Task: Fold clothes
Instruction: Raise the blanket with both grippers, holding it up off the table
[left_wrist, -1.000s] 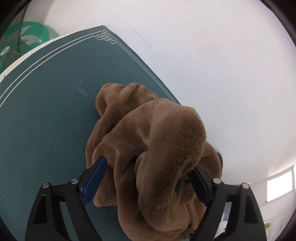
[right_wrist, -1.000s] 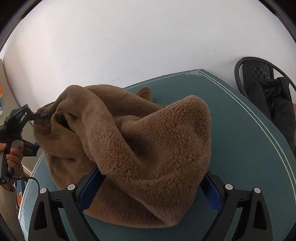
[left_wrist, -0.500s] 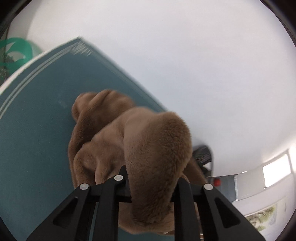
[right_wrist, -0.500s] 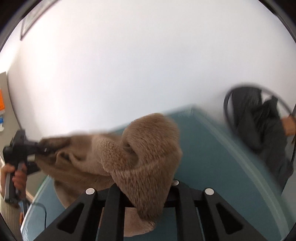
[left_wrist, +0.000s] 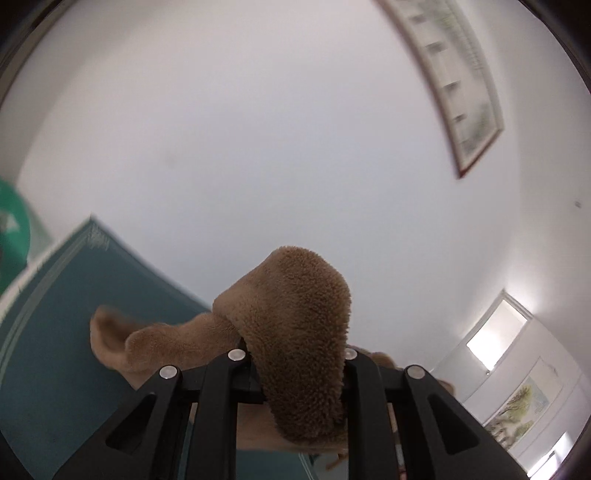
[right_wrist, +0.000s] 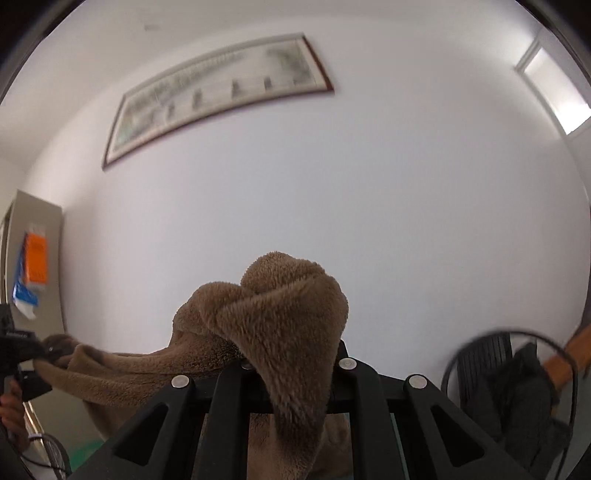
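**Ana:** Teal cloth was seen on the table (left_wrist: 55, 332), and the big brown fleece garment (left_wrist: 295, 325) was held up above it. Only one end (left_wrist: 110, 332) was hanging down near the tabletop.

**Ben:** How was it held?

**Ana:** A thick fold was pinched by the left gripper (left_wrist: 295, 369), whose jaws were pressed tight on the fleece. Another fold (right_wrist: 291, 332) was pinched the same way by the right gripper (right_wrist: 295, 373). The stuff between them (right_wrist: 122, 365) was stretched out, sagging a little.

**Ben:** Which step was that?

**Ana:** It was judged to be the lift and spread, so the garment could be opened out. Whether it was early or late in the folding could not be told. Next, the two held spots would need to be kept level and pulled apart, and the garment laid flat on the table.

**Ben:** What was changed from a second ago?

**Ana:** Back then the jaws were spread wide around a heap lying on the table. Since then they had been closed and raised, so more white wall (right_wrist: 295, 184) and a long framed picture (right_wrist: 218, 92) were seen.
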